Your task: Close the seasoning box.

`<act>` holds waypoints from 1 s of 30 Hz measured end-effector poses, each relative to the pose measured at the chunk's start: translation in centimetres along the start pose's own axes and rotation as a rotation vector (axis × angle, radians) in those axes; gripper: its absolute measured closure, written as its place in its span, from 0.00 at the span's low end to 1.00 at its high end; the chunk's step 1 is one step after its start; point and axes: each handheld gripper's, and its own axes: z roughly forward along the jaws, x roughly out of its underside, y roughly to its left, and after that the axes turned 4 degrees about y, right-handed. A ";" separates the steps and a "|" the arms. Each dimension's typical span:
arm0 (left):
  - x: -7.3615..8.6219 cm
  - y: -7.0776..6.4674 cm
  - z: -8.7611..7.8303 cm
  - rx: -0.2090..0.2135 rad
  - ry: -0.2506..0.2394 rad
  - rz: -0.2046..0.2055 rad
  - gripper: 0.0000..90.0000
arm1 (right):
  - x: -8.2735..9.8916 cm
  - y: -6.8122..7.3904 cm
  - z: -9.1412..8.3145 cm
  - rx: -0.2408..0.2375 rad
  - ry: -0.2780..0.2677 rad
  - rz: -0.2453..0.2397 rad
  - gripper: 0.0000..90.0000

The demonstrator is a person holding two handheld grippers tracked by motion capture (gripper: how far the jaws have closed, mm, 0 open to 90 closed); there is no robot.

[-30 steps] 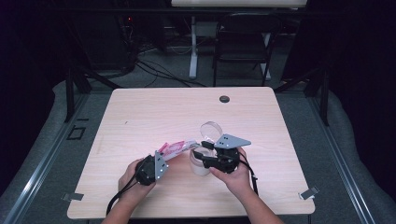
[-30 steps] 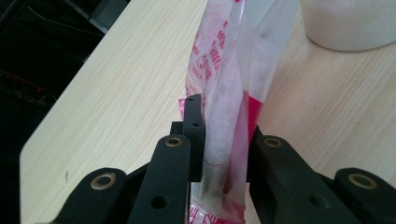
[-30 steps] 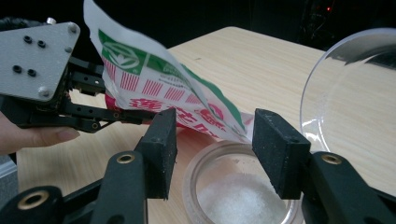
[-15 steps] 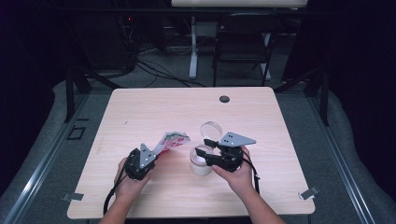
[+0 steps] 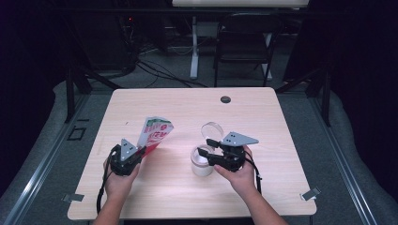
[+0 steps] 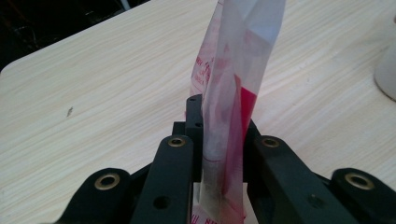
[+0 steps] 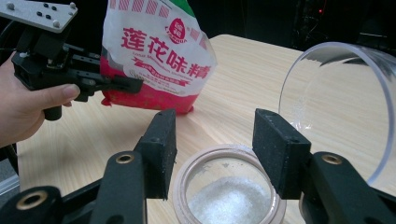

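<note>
Bag (image 5: 155, 132) sits clamped in left gripper (image 5: 137, 153), tilted up left of the jar (image 5: 202, 161). Right gripper (image 5: 205, 152) straddles jar rim, jaws open, not pinching. Risk: a slack pinch lets the bag slip and spill powder on the table (image 5: 263, 117).

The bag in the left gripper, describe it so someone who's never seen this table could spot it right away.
On the wooden table, look at its near left part, where the left gripper pinches the bottom of a bag that stands up off the wood. It is the one red, white and green thing there, with red lettering; the nearby jar is pale and round.
</note>
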 end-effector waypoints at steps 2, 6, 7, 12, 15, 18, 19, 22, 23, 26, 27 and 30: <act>0.2 0.6 -0.2 -0.015 -0.002 -0.013 0.93 | 0.0 0.0 0.0 0.004 0.000 -0.001 0.55; 0.3 1.3 -0.5 -0.026 -0.018 -0.046 0.93 | 0.0 -0.1 -0.1 0.007 -0.002 0.005 0.55; 0.4 1.5 -0.6 -0.029 -0.021 -0.055 0.93 | 0.0 -0.1 -0.1 0.008 -0.004 0.006 0.55; 0.6 2.6 -1.6 -0.068 -0.052 -0.092 0.94 | 0.0 -0.1 -0.1 0.008 -0.002 0.006 0.55; 0.9 3.4 -2.1 -0.099 -0.066 -0.113 0.94 | 0.0 -0.2 -0.1 0.011 -0.002 0.006 0.55; 1.3 4.1 -2.4 -0.123 -0.074 -0.138 0.94 | 0.0 -0.2 -0.1 0.010 0.000 0.006 0.55; 1.5 4.3 -2.5 -0.129 -0.079 -0.150 0.94 | 0.0 -0.2 -0.1 0.013 0.000 0.007 0.55; 1.7 4.6 -2.4 -0.138 -0.071 -0.150 0.94 | 0.1 -0.2 0.0 0.011 0.002 0.008 0.55; 1.8 4.6 -2.3 -0.139 -0.063 -0.150 0.94 | 0.1 -0.2 0.0 0.012 0.005 0.006 0.55; 2.1 4.7 -1.7 -0.130 -0.027 -0.165 0.94 | 0.2 -0.3 0.1 0.013 0.011 0.008 0.55; 2.2 4.8 -1.4 -0.121 -0.021 -0.178 0.94 | 0.2 -0.3 0.1 0.010 0.012 0.009 0.55; 2.3 4.8 -1.4 -0.118 -0.027 -0.199 0.94 | 0.2 -0.3 0.1 0.012 0.009 0.010 0.55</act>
